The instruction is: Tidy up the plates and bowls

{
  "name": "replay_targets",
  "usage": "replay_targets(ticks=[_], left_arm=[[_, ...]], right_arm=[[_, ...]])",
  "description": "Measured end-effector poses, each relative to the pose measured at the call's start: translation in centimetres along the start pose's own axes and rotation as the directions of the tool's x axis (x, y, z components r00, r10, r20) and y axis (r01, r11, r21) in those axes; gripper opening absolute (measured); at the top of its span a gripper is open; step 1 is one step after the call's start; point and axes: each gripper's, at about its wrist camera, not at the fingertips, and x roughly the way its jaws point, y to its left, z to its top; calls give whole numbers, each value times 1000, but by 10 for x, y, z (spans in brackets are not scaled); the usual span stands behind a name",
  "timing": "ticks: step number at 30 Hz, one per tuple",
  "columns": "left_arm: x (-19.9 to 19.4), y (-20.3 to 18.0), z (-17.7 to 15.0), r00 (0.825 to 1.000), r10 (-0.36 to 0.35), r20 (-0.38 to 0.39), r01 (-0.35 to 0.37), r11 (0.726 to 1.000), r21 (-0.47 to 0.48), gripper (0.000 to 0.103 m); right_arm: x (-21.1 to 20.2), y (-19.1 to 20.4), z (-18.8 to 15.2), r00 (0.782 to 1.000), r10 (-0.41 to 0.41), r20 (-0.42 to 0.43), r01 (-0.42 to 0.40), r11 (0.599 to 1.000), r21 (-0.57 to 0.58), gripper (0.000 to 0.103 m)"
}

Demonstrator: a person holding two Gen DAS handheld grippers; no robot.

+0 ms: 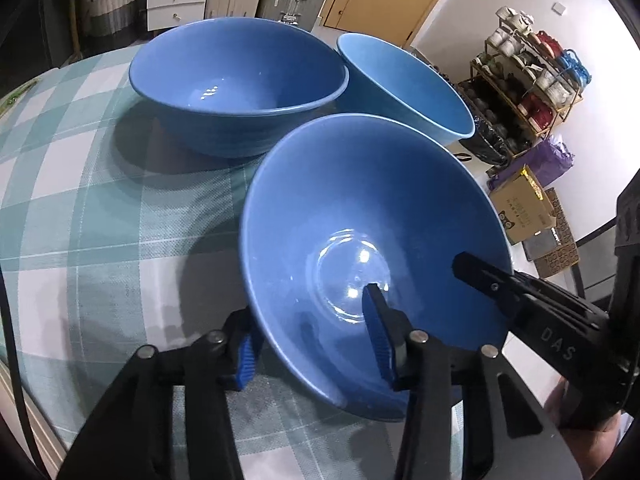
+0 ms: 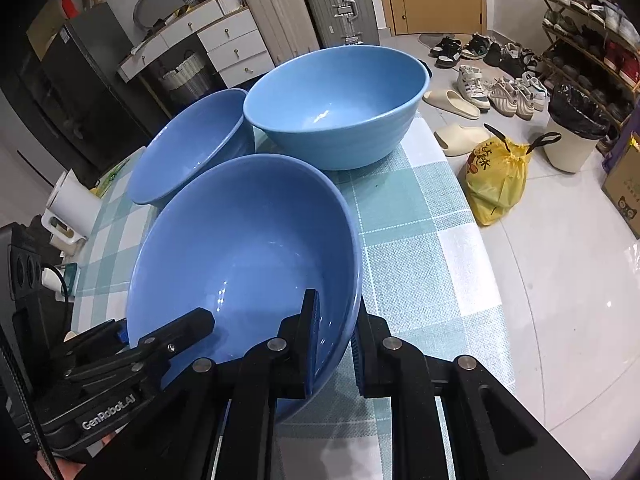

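Note:
Three blue bowls sit on a green-and-white checked tablecloth [image 1: 80,200]. The near bowl [image 1: 360,232], also in the right wrist view [image 2: 240,240], is tilted. My left gripper [image 1: 316,344] straddles its near rim, one finger inside, one outside. My right gripper [image 2: 336,344] straddles the opposite rim the same way and shows in the left wrist view [image 1: 520,296]. Both look closed on the rim. A second blue bowl [image 1: 236,84] [image 2: 188,148] and a lighter blue bowl [image 1: 408,84] [image 2: 336,104] stand behind it.
The table edge [image 2: 480,240] curves away on the right above a white tiled floor. A yellow bag [image 2: 496,176], slippers, a bin [image 2: 572,132], shoe racks [image 1: 528,76] and suitcases [image 2: 304,8] stand beyond. A white kettle [image 2: 68,204] is at the left.

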Motion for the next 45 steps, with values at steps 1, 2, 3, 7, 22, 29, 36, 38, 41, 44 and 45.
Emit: replay_targets(ticks=[1, 2, 3, 7, 22, 29, 36, 38, 41, 44, 45], left_arm=[[0, 1, 0, 1000, 6, -2, -6, 1000, -1, 38], [0, 1, 0, 1000, 3, -6, -3, 1000, -5, 36], [-1, 2, -1, 1000, 4, -10, -4, 1000, -6, 36], [-5, -2, -7, 999, 45, -22, -45, 999, 19, 34], [-30, 7, -47, 998, 50, -47, -48, 999, 23, 34], [-43, 8, -76, 997, 43, -71, -42, 999, 16, 34], [-66, 5, -106, 997, 62, -42, -60, 997, 43, 34], [-73, 6, -115, 998, 58, -40, -56, 997, 45, 34], [-81, 6, -130, 997, 70, -37, -68, 996, 58, 34], [-84, 7, -142, 996, 82, -43, -79, 995, 61, 34], [-84, 7, -145, 995, 84, -46, -81, 995, 60, 34]], right_arm=[[0, 0, 0, 1000, -5, -1, 5, 1000, -4, 15], [-1, 1, -1, 1000, -7, -3, 7, 1000, -8, 15], [-3, 2, -2, 1000, -6, -8, 6, 1000, -11, 15], [-9, 6, -7, 1000, 6, -22, -6, 1000, -11, 15], [-39, 27, -49, 999, 12, -39, -14, 998, -64, 15], [-54, 27, -83, 999, 42, -30, -43, 999, -28, 15], [-69, 31, -123, 998, 66, -20, -66, 998, -13, 15], [-73, 33, -133, 997, 73, -14, -73, 997, -13, 15], [-79, 36, -149, 996, 85, -12, -85, 996, -17, 15], [-80, 39, -159, 996, 89, -15, -89, 996, -21, 15], [-80, 40, -162, 996, 84, -16, -85, 996, -22, 15]])
